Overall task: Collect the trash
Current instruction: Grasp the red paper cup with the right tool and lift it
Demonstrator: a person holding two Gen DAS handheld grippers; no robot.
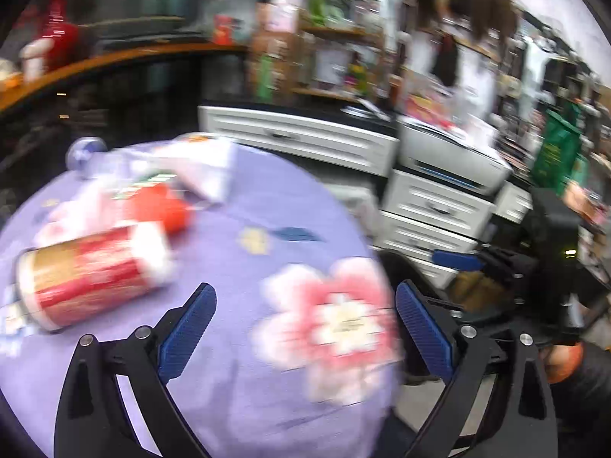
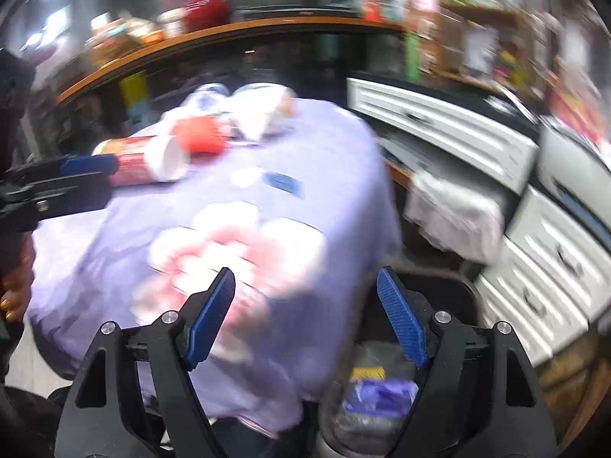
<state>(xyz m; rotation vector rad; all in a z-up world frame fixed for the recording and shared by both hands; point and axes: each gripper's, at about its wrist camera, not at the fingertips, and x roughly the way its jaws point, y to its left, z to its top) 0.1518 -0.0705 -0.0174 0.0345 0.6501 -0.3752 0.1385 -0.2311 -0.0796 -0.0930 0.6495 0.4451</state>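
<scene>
Both views are smeared with blur, but I can read the layout: my left gripper (image 1: pixel 305 328) hangs over the lilac flowered cloth on the tabletop (image 1: pixel 244 400), its blue-padded jaws spread wide with nothing between them but the big pink printed blossom below. My right gripper (image 2: pixel 305 316) stands open too, jaws apart and empty, sitting over the near right edge of the same tabletop (image 2: pixel 336 175). The trash lies at the far side: a red-and-gold cylindrical can with a white end (image 1: pixel 91 271) tipped on its side, a red paper cup (image 1: pixel 162 206) just behind it, also lying down, and crumpled white wrappers (image 1: pixel 206 168) touching the cup toward the back edge. From the right wrist I see the same can (image 2: pixel 149 160) and cup (image 2: pixel 200 133), well apart from my jaws. Down past the tabletop's edge, below the right gripper, there's a dark bin with purple and grey scraps inside (image 2: pixel 376 397). White drawer units (image 1: pixel 305 137) stand beyond
</scene>
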